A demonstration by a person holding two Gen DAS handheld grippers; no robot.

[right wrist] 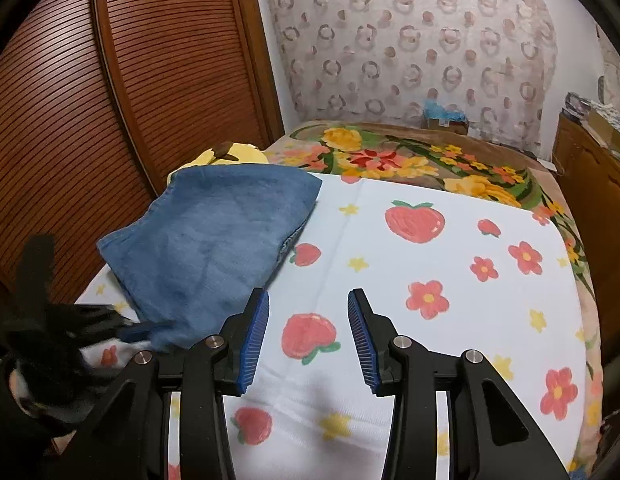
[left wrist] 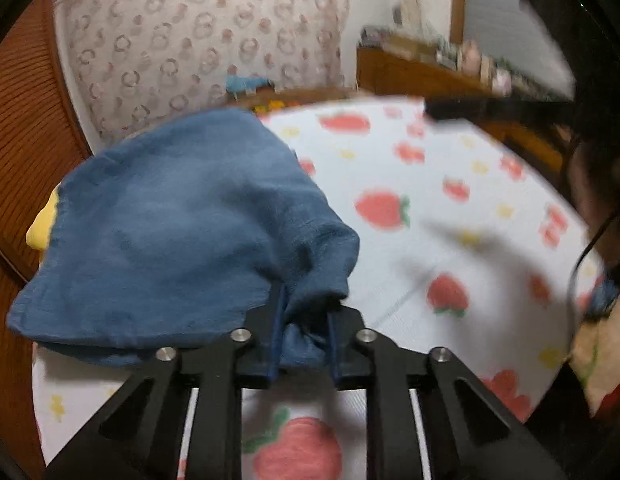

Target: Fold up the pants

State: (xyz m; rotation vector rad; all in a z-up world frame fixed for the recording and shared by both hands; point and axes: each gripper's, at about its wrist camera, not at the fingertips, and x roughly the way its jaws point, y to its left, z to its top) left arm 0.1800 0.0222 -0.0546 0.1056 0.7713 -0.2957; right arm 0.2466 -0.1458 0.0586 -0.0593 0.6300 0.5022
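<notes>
Blue denim pants [left wrist: 182, 236] lie bunched at the left side of a white strawberry-print sheet [left wrist: 450, 184]. My left gripper [left wrist: 306, 320] is shut on a bunched edge of the pants, and the cloth drapes over its fingers. In the right wrist view the pants [right wrist: 214, 240] lie folded at the left, with the left gripper [right wrist: 126, 330] blurred at their near corner. My right gripper [right wrist: 308, 320] is open and empty above the sheet [right wrist: 430, 320], just right of the pants.
A yellow pillow [right wrist: 230, 154] lies behind the pants. A floral blanket [right wrist: 410, 160] covers the far bed. A wooden slatted door [right wrist: 110, 120] stands at the left, a wooden cabinet [right wrist: 590, 184] at the right, and a patterned curtain [right wrist: 410, 40] hangs behind.
</notes>
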